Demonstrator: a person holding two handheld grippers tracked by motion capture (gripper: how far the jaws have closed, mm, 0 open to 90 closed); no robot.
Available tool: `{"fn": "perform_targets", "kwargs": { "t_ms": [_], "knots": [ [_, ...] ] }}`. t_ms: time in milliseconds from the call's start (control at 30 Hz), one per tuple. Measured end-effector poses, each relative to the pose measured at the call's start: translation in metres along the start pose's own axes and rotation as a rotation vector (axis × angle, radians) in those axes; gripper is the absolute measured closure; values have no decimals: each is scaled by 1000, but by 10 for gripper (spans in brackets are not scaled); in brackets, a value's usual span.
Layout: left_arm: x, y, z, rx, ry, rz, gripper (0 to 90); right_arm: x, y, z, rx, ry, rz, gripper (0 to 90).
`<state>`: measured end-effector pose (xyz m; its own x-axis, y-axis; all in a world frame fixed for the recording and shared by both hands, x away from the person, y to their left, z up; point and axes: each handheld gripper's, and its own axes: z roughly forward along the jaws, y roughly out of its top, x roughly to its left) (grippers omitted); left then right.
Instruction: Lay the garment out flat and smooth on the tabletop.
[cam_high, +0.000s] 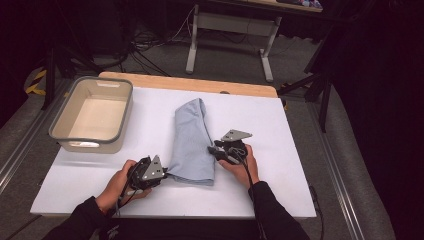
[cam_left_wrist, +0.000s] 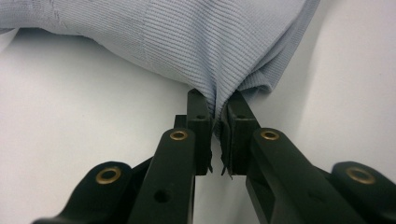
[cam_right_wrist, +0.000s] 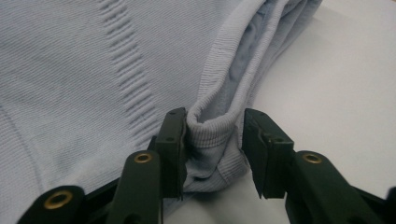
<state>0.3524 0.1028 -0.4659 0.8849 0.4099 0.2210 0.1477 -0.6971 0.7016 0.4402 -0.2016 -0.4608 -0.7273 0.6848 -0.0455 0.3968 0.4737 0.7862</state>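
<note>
A light blue ribbed garment (cam_high: 192, 140) lies folded into a long strip on the white table (cam_high: 280, 165). At its near left corner, my left gripper (cam_high: 165, 174) is shut on the cloth. In the left gripper view the fabric (cam_left_wrist: 187, 37) is pinched into a pleat between the jaws of the left gripper (cam_left_wrist: 217, 100). My right gripper (cam_high: 212, 150) sits at the garment's near right edge. In the right gripper view a rolled hem of the garment (cam_right_wrist: 93, 70) stands between the parted jaws of the right gripper (cam_right_wrist: 215, 119), against one jaw and clear of the other.
A grey-rimmed, cream plastic basket (cam_high: 126, 112) stands at the back left of the table, with nothing in it. A wooden strip (cam_high: 190, 82) runs along the table's far edge. Beyond it are a desk frame (cam_high: 230, 30) and cables on the floor.
</note>
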Motion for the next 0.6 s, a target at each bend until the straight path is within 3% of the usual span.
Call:
{"fn": "perform_targets", "kwargs": {
  "t_ms": [233,300,467,600],
  "knots": [
    [-3,-3,-3,-9,3,0,817,2,-3,-7,5,9,-16,612],
    [-4,-4,-5,-2,7,-11,772,3,-4,-9,5,7,-19,608],
    [-1,-7,-17,-62,-19,-24,673,0,-4,-12,3,-11,-5,504],
    [3,-9,-27,-113,-13,-58,625,-3,-3,-19,-28,-17,-2,512]
  ]
}}
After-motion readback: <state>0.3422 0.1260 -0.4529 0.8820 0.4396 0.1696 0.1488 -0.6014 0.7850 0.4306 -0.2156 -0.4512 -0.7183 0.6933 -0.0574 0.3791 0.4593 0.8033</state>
